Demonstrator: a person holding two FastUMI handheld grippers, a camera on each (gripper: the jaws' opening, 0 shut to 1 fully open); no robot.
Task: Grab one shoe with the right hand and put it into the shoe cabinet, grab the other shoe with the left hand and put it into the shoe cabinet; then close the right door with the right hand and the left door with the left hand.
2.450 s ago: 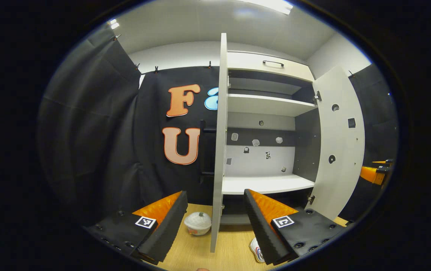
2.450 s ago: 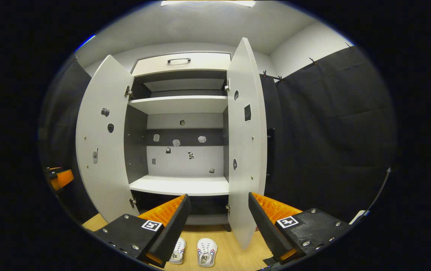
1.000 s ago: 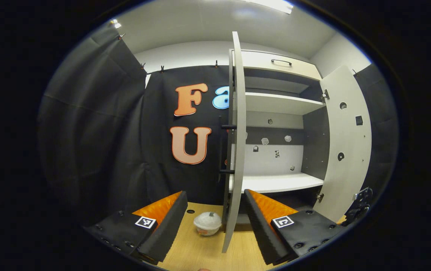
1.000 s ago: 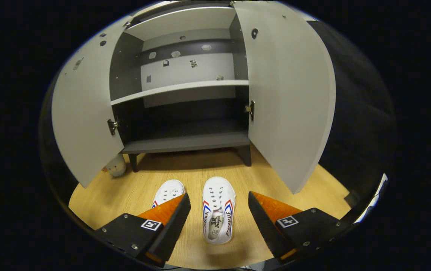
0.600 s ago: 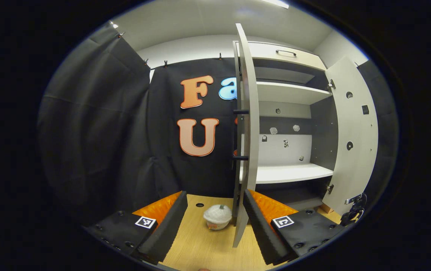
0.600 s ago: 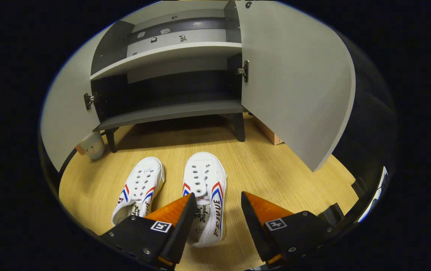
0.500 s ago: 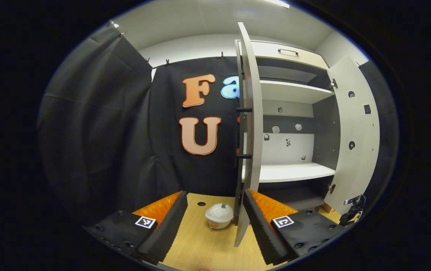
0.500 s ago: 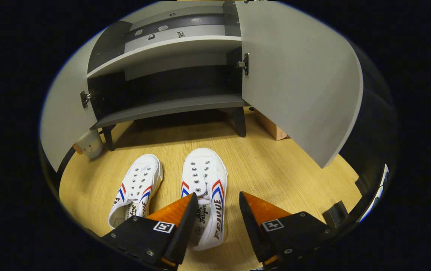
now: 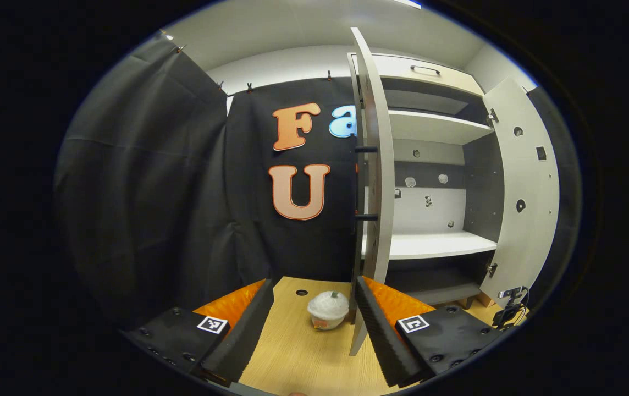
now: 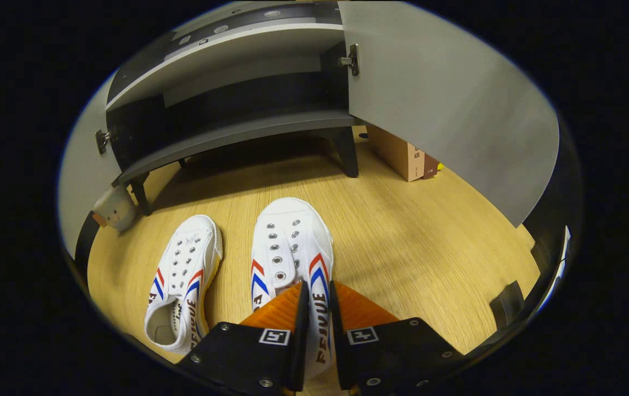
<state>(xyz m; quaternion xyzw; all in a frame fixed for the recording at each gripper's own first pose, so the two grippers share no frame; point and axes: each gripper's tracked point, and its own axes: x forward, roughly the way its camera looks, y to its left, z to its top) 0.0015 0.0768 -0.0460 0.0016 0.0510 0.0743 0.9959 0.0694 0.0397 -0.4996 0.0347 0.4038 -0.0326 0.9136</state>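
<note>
**Shoe pinched at its side wall, not yet lifted**

The shoe cabinet [image 9: 435,165], a tall white-and-grey unit with both doors swung wide, stands at about two o'clock in the left gripper view. Its left door [image 9: 372,165] is seen nearly edge-on at twelve o'clock and its right door [image 9: 529,181] at three o'clock. The left gripper [image 9: 314,322] hangs at six o'clock with its fingers spread wide and nothing between them. A small round white pot with an orange base [image 9: 327,310] sits on the pale wooden floor [image 9: 303,357] beyond the fingertips, just beside the foot of the left door.

In the right gripper view, the left-hand white canvas shoe with red and blue stripes [image 10: 182,286] lies at eight o'clock, untouched. Just beside it, at six o'clock, lies its matching partner [image 10: 291,247], toe pointing toward the cabinet's dark bottom shelf [image 10: 237,137] at eleven o'clock. The right gripper [image 10: 314,300] has its fingers drawn nearly together on the side wall of this partner near the heel opening. The sole appears to rest on the floor. A brown cardboard box [image 10: 402,157] sits at one o'clock beneath the right door.

By my reading, the first step is in hand: the right-hand grab. Next comes a lift clear of the floor, then a forward carry onto the bottom shelf. A thin canvas wall may flex, so the shoe could swing or slip.
</note>
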